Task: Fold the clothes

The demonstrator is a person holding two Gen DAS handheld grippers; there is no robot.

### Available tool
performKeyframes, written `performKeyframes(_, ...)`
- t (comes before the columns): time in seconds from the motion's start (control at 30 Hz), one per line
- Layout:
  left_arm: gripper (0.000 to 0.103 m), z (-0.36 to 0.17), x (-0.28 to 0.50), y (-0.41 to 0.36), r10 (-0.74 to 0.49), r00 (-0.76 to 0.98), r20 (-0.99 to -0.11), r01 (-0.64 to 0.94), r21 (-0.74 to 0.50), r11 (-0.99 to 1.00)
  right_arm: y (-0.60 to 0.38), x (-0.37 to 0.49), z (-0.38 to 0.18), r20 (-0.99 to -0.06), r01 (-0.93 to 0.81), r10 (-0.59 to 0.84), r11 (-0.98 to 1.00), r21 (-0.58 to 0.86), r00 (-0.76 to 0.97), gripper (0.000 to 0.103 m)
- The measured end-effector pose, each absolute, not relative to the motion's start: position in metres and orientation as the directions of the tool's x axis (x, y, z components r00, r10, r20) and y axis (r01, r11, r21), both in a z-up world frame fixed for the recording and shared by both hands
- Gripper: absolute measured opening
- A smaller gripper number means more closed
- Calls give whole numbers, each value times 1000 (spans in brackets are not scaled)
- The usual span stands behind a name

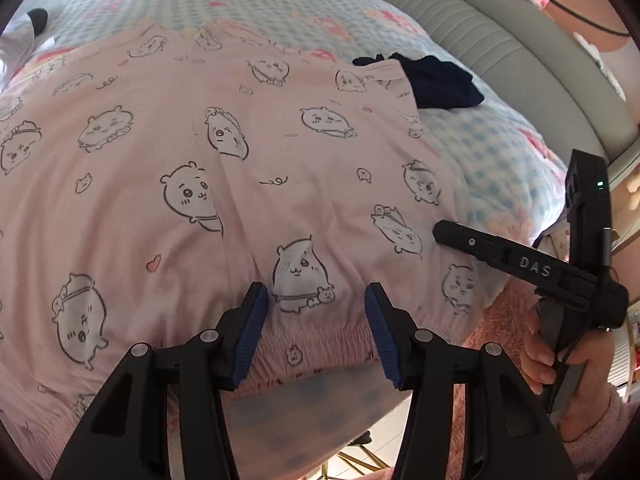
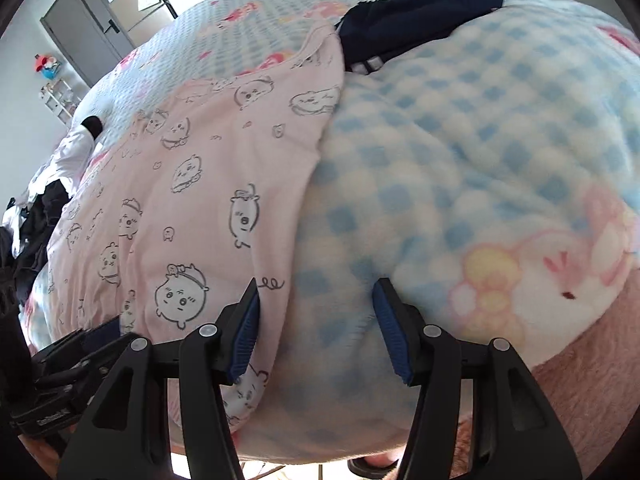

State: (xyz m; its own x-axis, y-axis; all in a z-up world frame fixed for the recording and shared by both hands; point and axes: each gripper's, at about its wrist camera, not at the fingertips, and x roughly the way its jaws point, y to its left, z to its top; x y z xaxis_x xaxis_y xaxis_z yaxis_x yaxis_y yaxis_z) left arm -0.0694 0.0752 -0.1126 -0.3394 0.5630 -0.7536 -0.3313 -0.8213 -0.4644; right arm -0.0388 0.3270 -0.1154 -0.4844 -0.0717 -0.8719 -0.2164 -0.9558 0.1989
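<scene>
Two grippers, jaws apart, above pink pyjama bottoms, left gripper over the waistband.

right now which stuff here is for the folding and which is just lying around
For the job:
pink printed garment
left gripper, open
right gripper, open

Lying about:
dark navy garment
white garment
checked blanket

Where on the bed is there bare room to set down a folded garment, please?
Free: the blue checked blanket right of the pink pyjama garment, below the dark navy garment; also the blanket strip beyond the pink garment's far edge. Crowded: the far left, with white clothing and dark clothes.
</scene>
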Motion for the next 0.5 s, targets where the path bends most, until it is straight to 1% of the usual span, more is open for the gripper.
performKeyframes(0.03, 53, -107, -65, 68, 587, -351, -730, -326, -492, -807, 328, -34, -110, -867, -228, -58, -954, 194, -495, 56)
performKeyframes(0.1, 53, -104, -61, 53, 577, -383, -722, -285, -502, -817, 325, -23, -100, -849, -225, -72, -949, 219, -523, 58)
performKeyframes(0.17, 53, -103, -58, 38, 550, -414, -725, -233, -500, -834, 312, -16, -99, -838, -168, -150, -947, 275, -525, 59)
performKeyframes(0.23, 52, -102, -55, 23, 521, -444, -729, -180, -497, -849, 300, -16, -108, -846, -114, -232, -940, 323, -481, 60)
performKeyframes(0.27, 51, -101, -54, 16, 506, -458, -731, -153, -495, -855, 295, -17, -114, -858, -104, -239, -942, 318, -455, 60)
performKeyframes(0.33, 51, -100, -51, 1, 474, -486, -735, -99, -492, -865, 294, -18, -122, -889, -121, -194, -957, 265, -415, 57)
performKeyframes(0.4, 51, -100, -42, -23, 458, -508, -730, -43, -510, -859, 303, -13, -122, -895, -159, -151, -959, 236, -419, 56)
performKeyframes(0.43, 51, -104, -37, -35, 437, -505, -744, -9, -502, -865, 307, -12, -122, -900, -174, -127, -961, 216, -418, 57)
performKeyframes(0.5, 50, -123, -28, -53, 390, -452, -802, 84, -473, -877, 310, -10, -124, -905, -185, -120, -960, 210, -409, 61)
